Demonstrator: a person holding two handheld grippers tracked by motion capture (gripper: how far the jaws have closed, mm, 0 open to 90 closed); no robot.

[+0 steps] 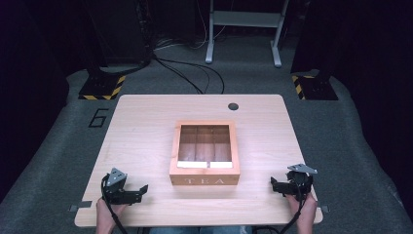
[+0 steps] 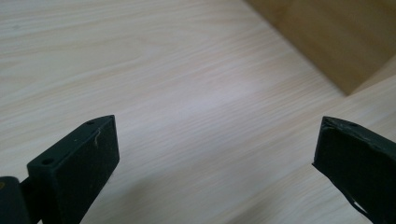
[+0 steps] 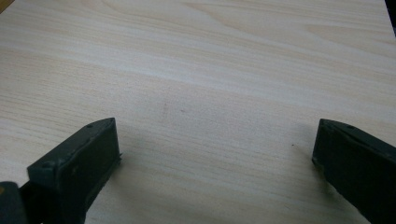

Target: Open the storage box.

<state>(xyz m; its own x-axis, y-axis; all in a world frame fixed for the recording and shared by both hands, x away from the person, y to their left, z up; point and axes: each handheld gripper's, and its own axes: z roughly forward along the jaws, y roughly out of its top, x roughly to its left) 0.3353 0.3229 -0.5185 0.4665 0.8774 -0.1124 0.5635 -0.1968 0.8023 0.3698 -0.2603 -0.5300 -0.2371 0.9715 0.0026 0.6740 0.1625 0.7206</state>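
A wooden tea box (image 1: 204,153) sits near the middle of the pale tabletop (image 1: 141,126), its front wall marked "TEA" and facing the person. Its lid has a clear pane, and through it dark dividers show three columns of compartments; two pale strips lie along the front edge inside. The left tongs (image 1: 140,189) rest low at the near left of the tabletop, held by a hand (image 1: 104,214) coming in from the bottom edge, and point right toward the box, well apart from it. The right tongs (image 1: 274,184) sit at the near right, held by the other hand (image 1: 304,212), and point left toward the box, also apart from it. In the left gripper view the left tongs (image 2: 215,140) are spread wide with bare wood grain between them, and a corner of the box (image 2: 336,42) shows at the upper right. In the right gripper view the right tongs (image 3: 215,140) are likewise spread wide over bare tabletop (image 3: 210,70), pinching nothing. A small dark round hole (image 1: 233,106) lies in the tabletop beyond the box.
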